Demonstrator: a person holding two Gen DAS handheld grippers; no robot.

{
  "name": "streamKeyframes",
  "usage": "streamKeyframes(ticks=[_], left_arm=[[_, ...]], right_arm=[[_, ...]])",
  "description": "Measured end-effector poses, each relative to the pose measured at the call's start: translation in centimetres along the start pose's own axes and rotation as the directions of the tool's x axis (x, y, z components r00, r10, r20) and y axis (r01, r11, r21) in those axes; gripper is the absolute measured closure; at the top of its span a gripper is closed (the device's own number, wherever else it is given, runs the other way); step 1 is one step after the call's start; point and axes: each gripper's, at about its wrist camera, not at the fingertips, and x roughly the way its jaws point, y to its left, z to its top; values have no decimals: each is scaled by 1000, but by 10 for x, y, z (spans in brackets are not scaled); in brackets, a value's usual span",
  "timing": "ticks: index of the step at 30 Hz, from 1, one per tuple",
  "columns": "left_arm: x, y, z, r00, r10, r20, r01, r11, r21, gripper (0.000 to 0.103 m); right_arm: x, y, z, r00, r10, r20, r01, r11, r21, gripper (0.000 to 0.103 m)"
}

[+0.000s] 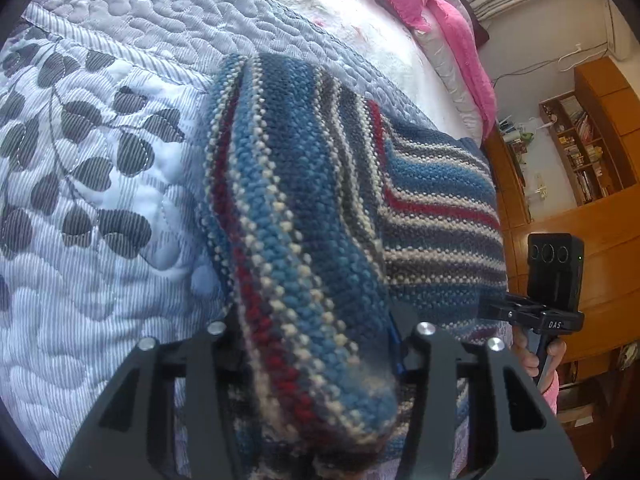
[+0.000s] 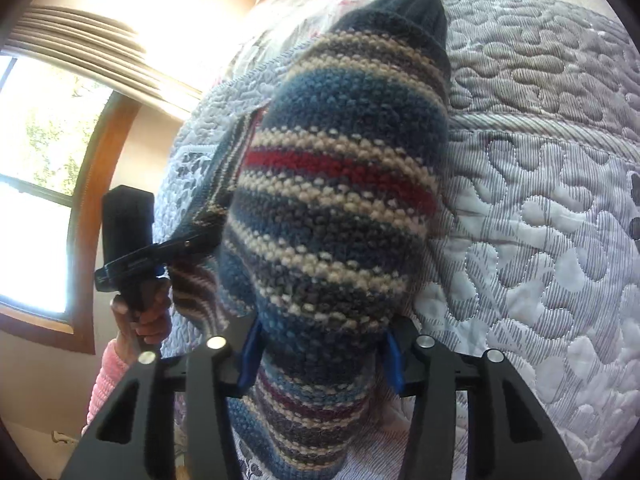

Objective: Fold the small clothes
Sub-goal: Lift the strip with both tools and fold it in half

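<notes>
Between the jaws of the left gripper (image 1: 316,364) a thick bunch of the striped knitted garment (image 1: 320,208) is pinched, the wool bulging up over the fingers and hiding the pads. The right wrist view shows the same at the right gripper (image 2: 318,354): its jaws are closed on another bunched part of the garment (image 2: 332,200), with a blue pad (image 2: 394,364) visible on either side of the wool. Both pairs of jaws are therefore narrow and full of knit rather than empty.

Beyond the fingers the garment hangs and drapes away from each grip, its blue, cream, grey and red stripes running across a rounded fold, with a dark ribbed edge (image 2: 416,12) at its far end in the right view. It appears lifted clear of the quilted bedspread (image 1: 100,160), though whether any part touches the bed cannot be told. Each view catches the opposite gripper held in a hand (image 2: 140,316) at the side of the garment.

As a judgement, the step in hand is carrying one held edge over to make a fold. The next move calls for lowering both grips together onto the bedspread, keeping the edges level, then opening the jaws. Farther off lie a pink pillow (image 1: 460,40) and wooden shelves (image 1: 584,152).
</notes>
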Motion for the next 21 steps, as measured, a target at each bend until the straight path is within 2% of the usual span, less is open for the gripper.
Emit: streamKeyframes(ticks=[5,9,17,21], left_arm=[[-15,-19,-10,997,-52,54,52,999,-2,67],[-18,-52,-26,993,-106,55,105,994,20,68],[11,-149,-72,982,-188,0,187,978,97,70],[40,-187,-102,987,-160,-24,162,977,140,71]], right_arm=[[-27,19,-9,1000,5,12,-4,998,-62,60],[-65,17,-26,999,2,37,1,996,-86,61],[-155,-16,-82,993,-72,99,80,994,-80,61],[-182,-45,-113,987,-113,116,119,992,-43,61]])
